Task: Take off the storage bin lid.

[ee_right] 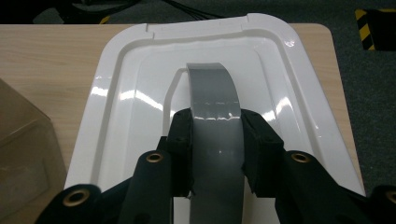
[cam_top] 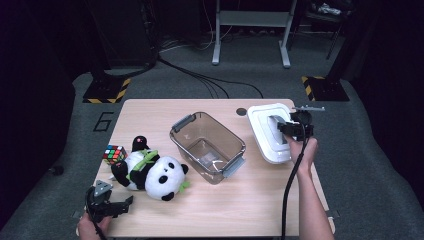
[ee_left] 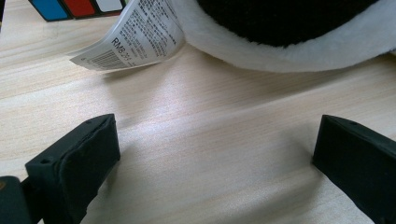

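The white lid [cam_top: 268, 132] lies flat at the right of centre in the high view, just right of the clear plastic bin [cam_top: 207, 145], and looks light, stiff and glossy enough to slip, so its raised grey tape handle [ee_right: 215, 107] is likely the surest hold. The right gripper [ee_right: 215, 122] is already clamped across that strap, which seems soft and may flex when lifted. At lower left, the left gripper [cam_top: 120, 206] rests wide apart near the soft panda plush [cam_top: 150, 172].

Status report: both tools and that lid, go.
Right tool shut on lid handle. Left tool open, idle by panda. Lid on table, right of bin; nothing between them.
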Demonstrator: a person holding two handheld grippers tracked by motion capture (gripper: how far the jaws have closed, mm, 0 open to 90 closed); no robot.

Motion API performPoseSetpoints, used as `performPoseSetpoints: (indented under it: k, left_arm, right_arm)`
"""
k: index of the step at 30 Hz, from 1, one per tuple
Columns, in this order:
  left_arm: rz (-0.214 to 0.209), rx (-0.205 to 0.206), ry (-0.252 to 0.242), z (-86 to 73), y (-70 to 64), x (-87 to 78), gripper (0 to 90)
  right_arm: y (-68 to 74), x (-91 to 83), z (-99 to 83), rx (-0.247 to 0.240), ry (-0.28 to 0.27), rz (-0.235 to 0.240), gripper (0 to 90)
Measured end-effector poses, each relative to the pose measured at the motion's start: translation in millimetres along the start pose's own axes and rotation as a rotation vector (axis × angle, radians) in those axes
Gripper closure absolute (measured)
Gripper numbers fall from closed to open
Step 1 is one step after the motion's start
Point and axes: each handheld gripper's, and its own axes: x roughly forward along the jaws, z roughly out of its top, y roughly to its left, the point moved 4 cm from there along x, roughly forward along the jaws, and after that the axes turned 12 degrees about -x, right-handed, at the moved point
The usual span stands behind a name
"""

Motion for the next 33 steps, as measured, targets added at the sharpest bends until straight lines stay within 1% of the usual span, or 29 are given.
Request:
performPoseSetpoints:
  k: [6,11,12,15,16,18,20,23,26,29,31,33]
  left_arm:
    - [0.000,0.000,0.000,0.0,0.0,0.0,0.3]
    - [0.000,0.000,0.000,0.0,0.0,0.0,0.3]
    - [0.000,0.000,0.000,0.0,0.0,0.0,0.3]
    - [0.000,-0.001,0.000,0.0,0.0,0.0,0.3]
    - [0.000,-0.001,0.000,0.0,0.0,0.0,0.3]
    - [0.000,0.000,0.000,0.0,0.0,0.0,0.3]
    - [0.000,0.000,0.000,0.0,0.0,0.0,0.3]
    - [0.000,0.000,0.000,0.0,0.0,0.0,0.3]
    - [0.000,0.000,0.000,0.0,0.0,0.0,0.3]
    - [0.000,0.000,0.000,0.0,0.0,0.0,0.3]
    - [0.000,0.000,0.000,0.0,0.0,0.0,0.3]
    - [0.000,0.000,0.000,0.0,0.0,0.0,0.3]
  right_arm:
    - [-2.3,20.0,-15.2,0.044,0.035,-0.010,66.6]
    - [-3.9,32.7,-26.0,0.056,0.054,-0.017,66.6]
    - [-4.0,34.6,-27.8,0.066,0.060,-0.019,66.6]
    - [-5.7,40.4,-32.5,0.068,0.060,-0.025,66.6]
    - [-5.0,42.4,-34.4,0.074,0.070,-0.024,66.6]
    - [-5.6,45.9,-37.3,0.067,0.076,-0.027,66.6]
    - [-5.2,49.4,-40.3,0.081,0.085,-0.033,66.6]
    - [-5.3,53.3,-44.1,0.083,0.092,-0.046,66.6]
    - [-4.2,57.1,-47.1,0.095,0.104,-0.044,66.6]
    - [-2.4,61.6,-50.1,0.101,0.119,-0.052,66.5]
    - [-1.5,65.6,-53.2,0.088,0.128,-0.059,66.5]
    - [-0.2,69.0,-56.7,0.088,0.144,-0.062,66.4]
